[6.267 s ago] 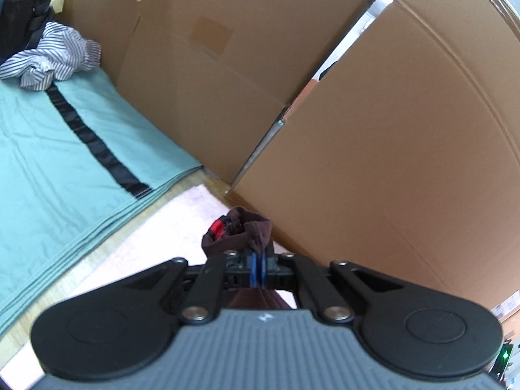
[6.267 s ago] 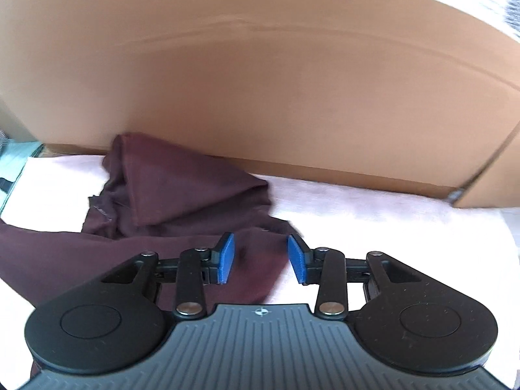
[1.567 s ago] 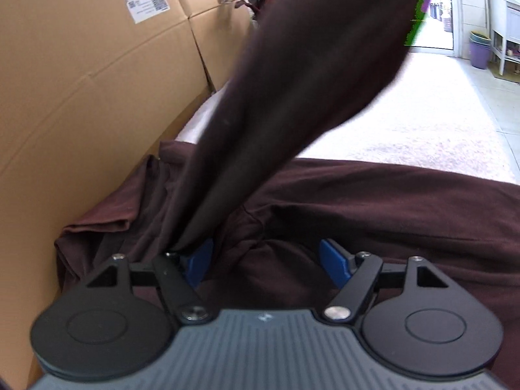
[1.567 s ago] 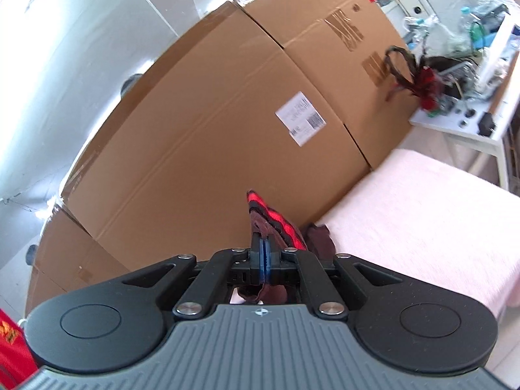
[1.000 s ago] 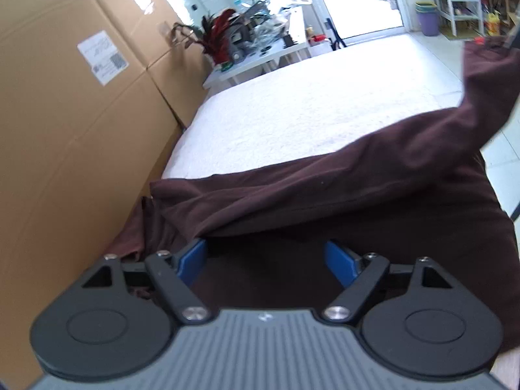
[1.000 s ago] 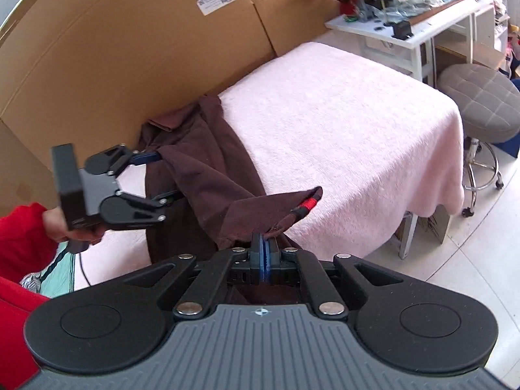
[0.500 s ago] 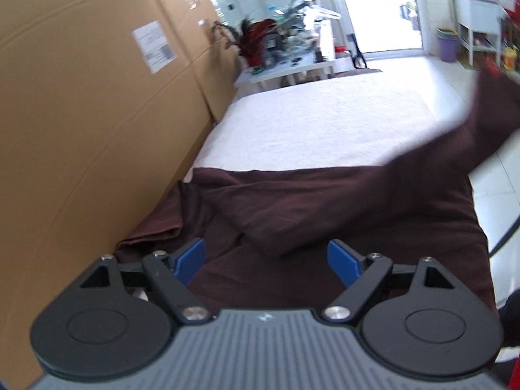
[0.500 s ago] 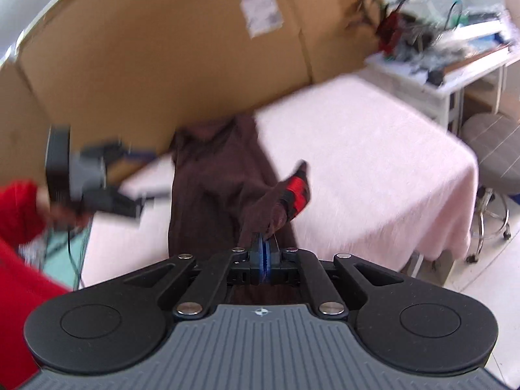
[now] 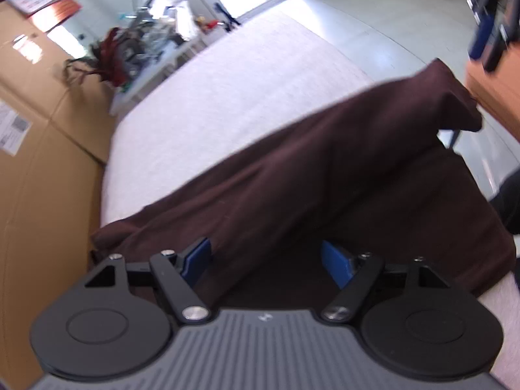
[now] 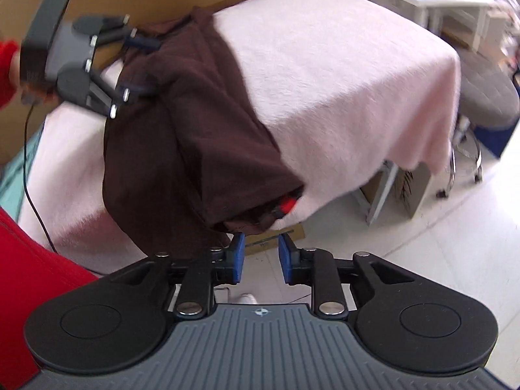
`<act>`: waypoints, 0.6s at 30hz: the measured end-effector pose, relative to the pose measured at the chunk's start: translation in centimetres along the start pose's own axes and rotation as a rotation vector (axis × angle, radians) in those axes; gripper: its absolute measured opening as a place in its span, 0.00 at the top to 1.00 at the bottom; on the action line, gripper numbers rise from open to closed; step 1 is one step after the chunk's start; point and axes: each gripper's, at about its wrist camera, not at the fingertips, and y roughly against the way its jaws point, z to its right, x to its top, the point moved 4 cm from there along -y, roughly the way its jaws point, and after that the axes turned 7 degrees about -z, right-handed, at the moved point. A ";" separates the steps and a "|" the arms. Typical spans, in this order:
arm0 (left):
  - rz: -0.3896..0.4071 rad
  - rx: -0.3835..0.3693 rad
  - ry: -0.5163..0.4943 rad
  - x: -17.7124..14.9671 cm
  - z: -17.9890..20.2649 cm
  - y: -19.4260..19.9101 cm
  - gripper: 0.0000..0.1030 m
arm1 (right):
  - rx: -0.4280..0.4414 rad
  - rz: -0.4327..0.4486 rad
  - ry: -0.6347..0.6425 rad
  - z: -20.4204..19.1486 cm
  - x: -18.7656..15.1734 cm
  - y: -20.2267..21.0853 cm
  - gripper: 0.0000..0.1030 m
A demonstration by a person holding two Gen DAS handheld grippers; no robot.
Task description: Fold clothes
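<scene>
The dark maroon garment point(image 10: 195, 123) is lying lengthwise across the pink-covered worktop point(image 10: 341, 65), one end bunched by the cardboard wall point(image 9: 39, 178) and the other drooping over the near edge, where a small red patch point(image 10: 287, 202) is showing at the hem. It is looking doubled along its length: a long fold of cloth is resting on top of the lower layer, with a soft raised ridge running down the middle and a loose corner sticking up at the near end, so the fold appears laid over but not yet smoothed.

The right tool point(image 10: 258, 256) is sitting just below that hanging hem with its jaws partly apart and nothing between them; they have just been opening, which suggests the cloth is being let go so the folded flap can settle under its own weight. The left tool point(image 9: 266, 261) is hovering low over the far end of the garment with its jaws spread wide, closing in a little, the fold's edge lying between the blue pads point(image 9: 336, 263) but not pinched by them. Being placed at opposite ends probably lets the two tools keep the fold straight. A red sleeve point(image 10: 26, 279) is showing at the left of the right wrist view.
</scene>
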 end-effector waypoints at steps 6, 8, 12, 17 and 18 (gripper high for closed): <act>-0.004 -0.017 0.023 0.0 -0.4 0.1 0.24 | 0.230 0.052 -0.342 1.9 0.3 -0.5 0.69; -0.009 -0.012 0.010 0.1 -0.2 0.2 0.24 | 0.243 0.045 -0.420 2.2 0.4 -2.5 0.66; -0.011 0.003 0.013 0.2 0.0 0.2 0.23 | 0.328 0.074 -0.635 3.7 0.1 -5.4 0.63; -0.009 0.010 0.032 0.2 -0.1 0.1 0.20 | 0.414 0.184 -0.710 4.4 1.4 -4.5 0.95; -0.009 0.011 0.031 0.2 0.0 0.1 0.20 | 0.425 0.209 -0.711 4.4 1.8 -4.0 0.95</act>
